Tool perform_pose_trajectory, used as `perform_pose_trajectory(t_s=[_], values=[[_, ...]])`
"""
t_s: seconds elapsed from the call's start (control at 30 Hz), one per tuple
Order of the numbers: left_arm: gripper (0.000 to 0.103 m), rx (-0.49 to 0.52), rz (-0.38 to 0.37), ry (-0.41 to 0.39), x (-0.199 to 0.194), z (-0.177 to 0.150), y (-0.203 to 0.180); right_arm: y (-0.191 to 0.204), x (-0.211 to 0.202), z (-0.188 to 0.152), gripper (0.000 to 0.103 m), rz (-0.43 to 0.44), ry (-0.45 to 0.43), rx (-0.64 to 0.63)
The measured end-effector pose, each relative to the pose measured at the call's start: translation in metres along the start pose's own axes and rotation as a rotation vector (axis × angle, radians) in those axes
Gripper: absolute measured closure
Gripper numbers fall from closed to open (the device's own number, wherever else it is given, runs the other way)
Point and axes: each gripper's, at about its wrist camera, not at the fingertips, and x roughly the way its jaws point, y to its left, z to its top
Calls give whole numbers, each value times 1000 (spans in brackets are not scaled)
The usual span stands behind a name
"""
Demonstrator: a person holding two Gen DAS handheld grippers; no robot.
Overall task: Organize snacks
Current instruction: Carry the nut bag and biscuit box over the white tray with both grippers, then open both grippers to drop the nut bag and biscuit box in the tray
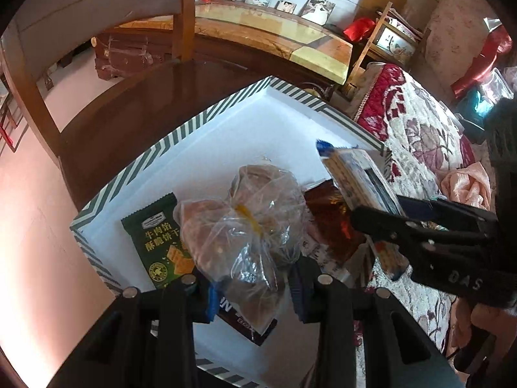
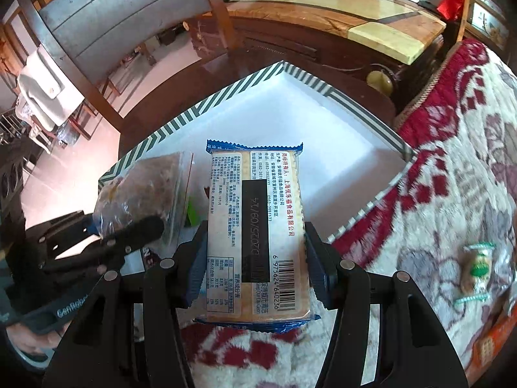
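Left wrist view: the left tongs (image 1: pixel 252 287) are clamped on a clear plastic bag of brown snacks (image 1: pixel 245 223), which hangs above the white inside of an open box with a green-and-white striped rim (image 1: pixel 181 129). In the box lie a green biscuit packet (image 1: pixel 161 245) along its left side, a dark brown packet (image 1: pixel 245 326) beneath the bag near the tongs, and a reddish-brown wrapper (image 1: pixel 326 223) to the right. The right tongs (image 1: pixel 381 213) reach in from the right edge, gripping a blue-edged cracker packet (image 1: pixel 355 174) that is tilted over the box's right part. The box rests partly on a dark wooden tabletop (image 1: pixel 129 119) and meets a red-and-cream floral blanket (image 1: pixel 420 135) on its right. In the right wrist view, the right tongs (image 2: pixel 255 258) press on both long sides of the cracker packet (image 2: pixel 255 223), its printed back and barcode facing the camera, its far end over the box (image 2: pixel 339 148) and its near end over the blanket (image 2: pixel 452 161). The left tongs (image 2: pixel 135 231) show at the left with the bag (image 2: pixel 142 190) pinched between them, above the box's left rim. A small green-and-white wrapped snack (image 2: pixel 478 268) lies on the blanket well to the right, apart from the box.
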Motion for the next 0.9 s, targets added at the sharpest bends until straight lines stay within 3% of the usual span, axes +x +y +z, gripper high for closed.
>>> perform_pose_trajectory(t_s=[0.57, 0.7, 0.9], values=[[65, -16, 19, 12, 13, 3, 3, 13, 50, 45, 49, 8, 65, -13], [62, -33, 24, 18, 14, 2, 5, 15, 53, 47, 48, 17, 63, 6], [46, -48, 41, 48, 17, 1, 6, 4, 43, 43, 47, 66, 33, 98]])
